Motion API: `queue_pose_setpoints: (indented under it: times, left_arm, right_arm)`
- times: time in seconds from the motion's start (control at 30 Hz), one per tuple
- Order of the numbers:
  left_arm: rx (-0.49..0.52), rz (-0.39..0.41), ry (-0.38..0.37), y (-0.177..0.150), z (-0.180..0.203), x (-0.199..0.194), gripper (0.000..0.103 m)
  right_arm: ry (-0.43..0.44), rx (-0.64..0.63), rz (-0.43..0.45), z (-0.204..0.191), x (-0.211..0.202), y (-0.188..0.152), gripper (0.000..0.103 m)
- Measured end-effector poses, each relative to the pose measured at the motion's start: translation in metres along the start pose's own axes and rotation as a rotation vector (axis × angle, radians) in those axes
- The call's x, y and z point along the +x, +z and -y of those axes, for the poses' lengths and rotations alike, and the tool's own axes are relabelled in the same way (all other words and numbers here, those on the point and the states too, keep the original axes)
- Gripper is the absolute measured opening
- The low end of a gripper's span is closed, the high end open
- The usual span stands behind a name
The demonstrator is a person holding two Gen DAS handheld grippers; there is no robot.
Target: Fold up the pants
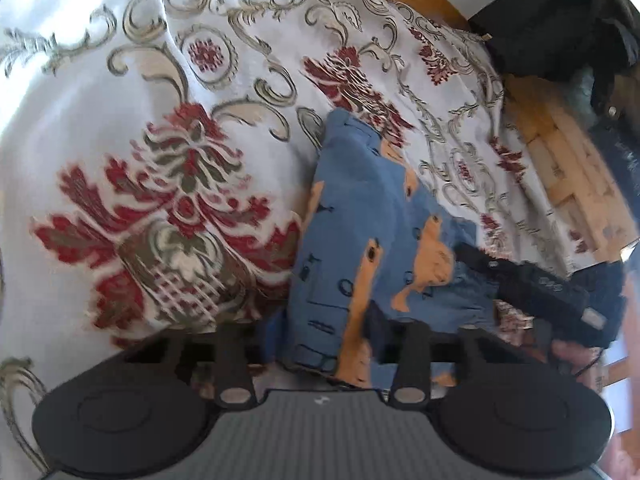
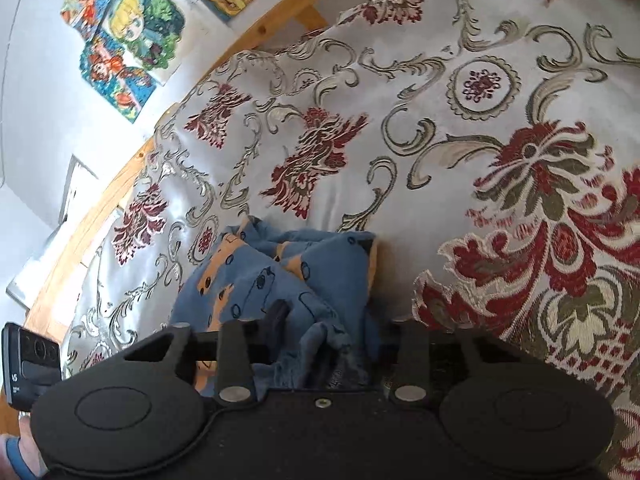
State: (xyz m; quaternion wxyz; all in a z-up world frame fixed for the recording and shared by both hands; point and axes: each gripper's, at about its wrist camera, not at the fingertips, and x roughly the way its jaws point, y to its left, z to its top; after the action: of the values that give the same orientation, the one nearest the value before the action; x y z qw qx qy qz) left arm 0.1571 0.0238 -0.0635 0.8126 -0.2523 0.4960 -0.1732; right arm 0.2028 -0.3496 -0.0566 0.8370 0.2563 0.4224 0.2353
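Two black grippers are low over small blue pants with orange shapes (image 1: pixel 360 216) that lie bunched on a white bed cover with red flowers and grey swirls (image 1: pixel 120 100). From the left wrist view, the pants lie in a long folded heap that runs away from the camera, and the near end goes under the left gripper (image 1: pixel 320 344). Its fingers are mostly hidden by the cloth, so I cannot tell if they are apart or together. The right gripper (image 2: pixel 316 336) shows up at the right side of that view, down on the gathered waist end. From the right wrist view, the blue cloth is bunched up between its fingers, and they look pinched on the pants. A wooden bed frame (image 2: pixel 100 208) runs along the edge of the cover. Bright cartoon pictures (image 2: pixel 128 28) hang on the white wall behind it.
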Motion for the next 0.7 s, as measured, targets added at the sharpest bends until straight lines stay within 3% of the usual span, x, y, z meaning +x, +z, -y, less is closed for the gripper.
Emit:
queue_pose_setpoints:
  times: [0.07,0.17,0.5,0.7]
  left_arm:
    - [-0.019,-0.003,-0.002,0.001,0.0,0.0,0.032]
    - [-0.044,-0.007,-0.019,0.004,0.002,-0.004,0.026]
    - [0.024,0.058,-0.009,0.011,0.018,-0.034,0.024]
    - [-0.004,0.055,0.021,0.011,0.001,-0.034,0.024]
  right_arm:
    - [0.014,0.029,0.007,0.001,-0.002,0.0,0.031]
    - [0.02,0.033,0.025,-0.003,-0.008,0.003,0.027]
    - [0.043,-0.098,0.1,-0.041,-0.029,0.01,0.024]
    - [0.04,-0.091,0.064,-0.043,-0.016,0.007,0.024]
